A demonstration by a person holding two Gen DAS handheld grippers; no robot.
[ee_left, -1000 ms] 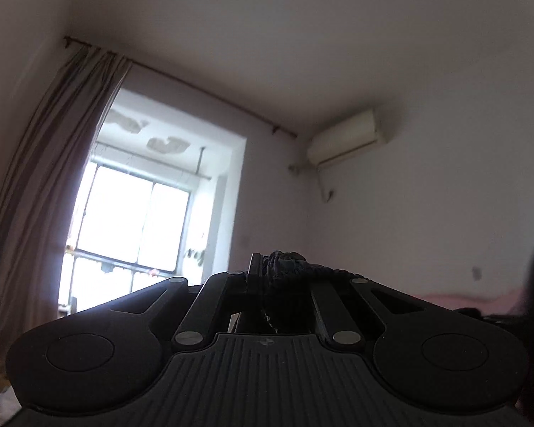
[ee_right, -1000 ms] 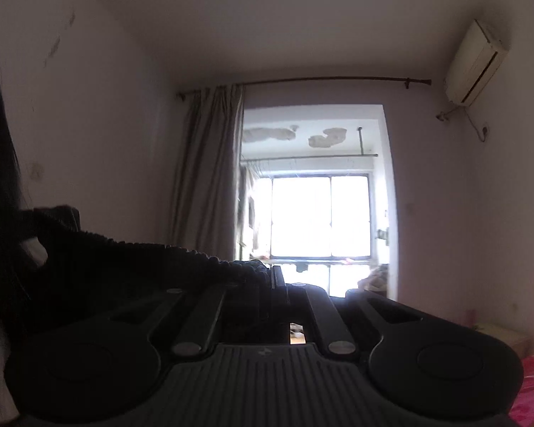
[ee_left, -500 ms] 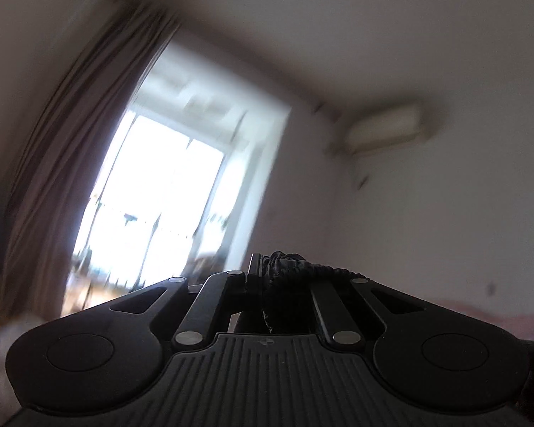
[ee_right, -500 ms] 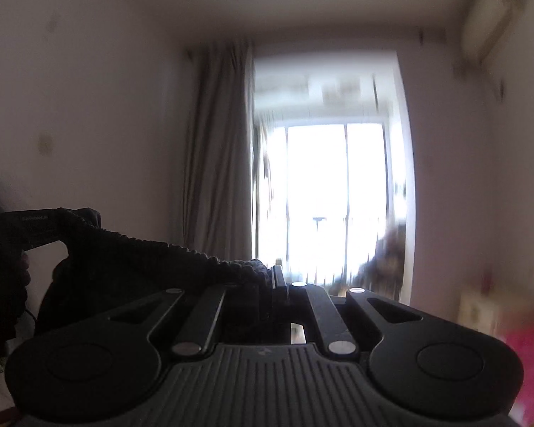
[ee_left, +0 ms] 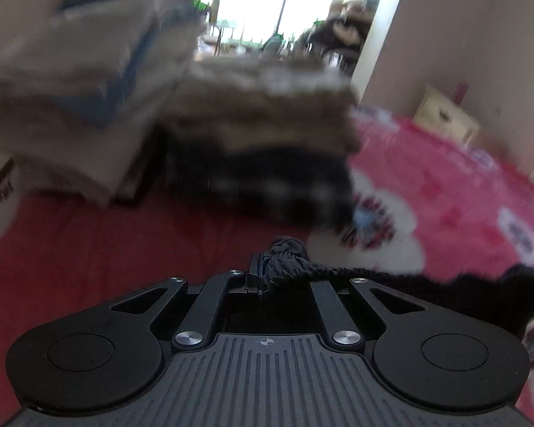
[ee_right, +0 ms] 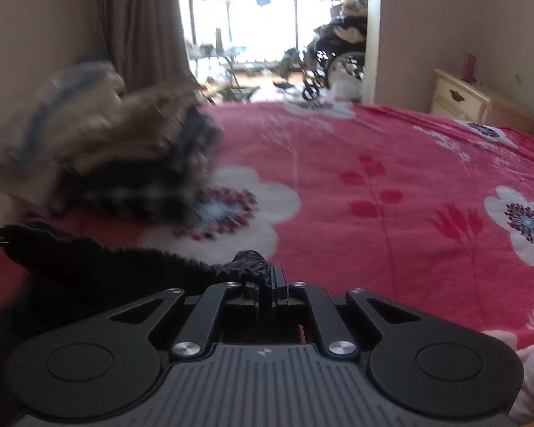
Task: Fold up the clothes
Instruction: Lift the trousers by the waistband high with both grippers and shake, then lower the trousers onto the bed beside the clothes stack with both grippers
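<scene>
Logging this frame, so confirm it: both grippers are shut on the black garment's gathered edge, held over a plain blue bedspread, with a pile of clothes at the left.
One detail is off: the bedspread is pink-red with white flowers, not plain blue, as the right wrist view shows. The rest stands: the left gripper and right gripper are both shut on the black garment, and the pile of clothes sits at the left.

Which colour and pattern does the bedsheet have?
The bedsheet is pink-red with large white flowers and red leaf sprigs; the right wrist view shows it best.
</scene>
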